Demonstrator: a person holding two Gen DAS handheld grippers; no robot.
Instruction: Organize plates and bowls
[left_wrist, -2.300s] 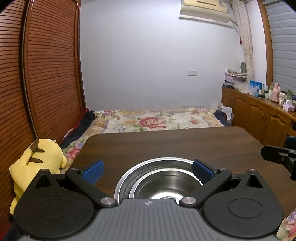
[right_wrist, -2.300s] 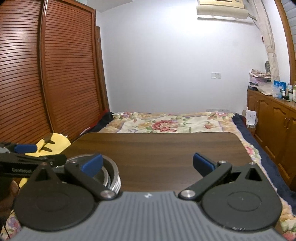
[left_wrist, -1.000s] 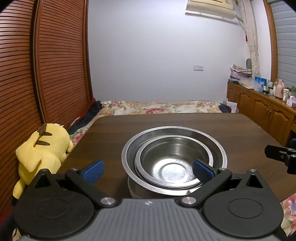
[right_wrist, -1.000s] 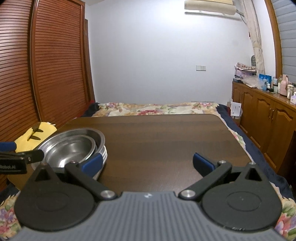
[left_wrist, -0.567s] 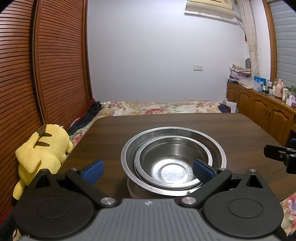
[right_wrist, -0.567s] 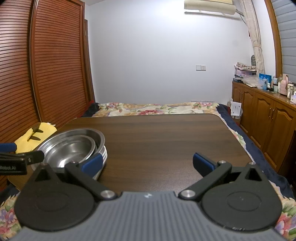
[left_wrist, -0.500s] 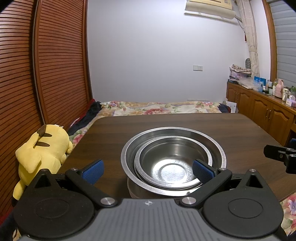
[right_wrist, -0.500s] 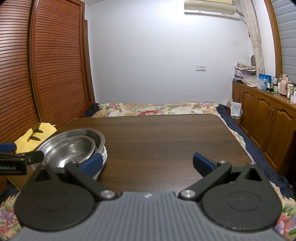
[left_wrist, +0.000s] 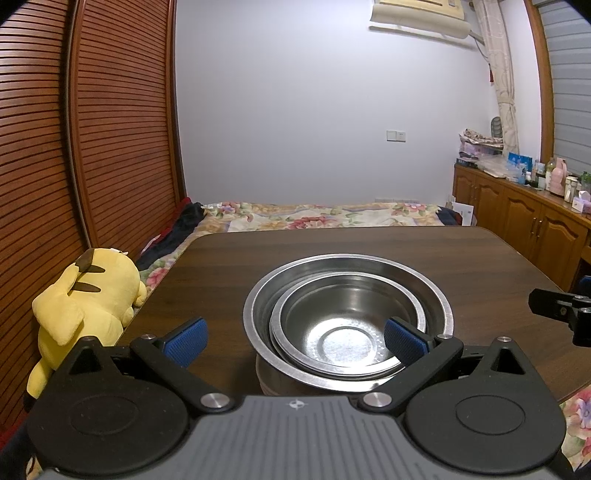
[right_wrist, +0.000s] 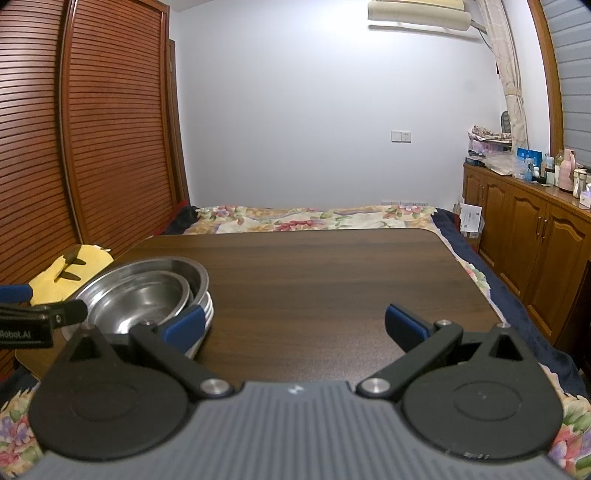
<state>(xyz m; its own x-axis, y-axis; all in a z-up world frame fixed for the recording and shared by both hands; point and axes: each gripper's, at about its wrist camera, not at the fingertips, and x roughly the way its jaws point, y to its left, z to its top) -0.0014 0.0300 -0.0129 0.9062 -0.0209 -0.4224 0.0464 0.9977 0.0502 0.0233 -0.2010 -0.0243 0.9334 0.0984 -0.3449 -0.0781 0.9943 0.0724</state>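
A stack of steel bowls and plates stands on the dark wooden table. A small steel bowl sits nested inside a larger steel bowl; the stack also shows in the right wrist view, with plate rims under the bowls. My left gripper is open and empty, just in front of the stack. My right gripper is open and empty over the table, to the right of the stack.
A yellow plush toy lies off the table's left edge, by the slatted wooden doors. A bed with a floral cover lies beyond the table. Wooden cabinets with bottles on top line the right wall.
Over the last two seconds both grippers drew back from the stack, so the bowls show whole. In the last half second nothing has visibly moved.
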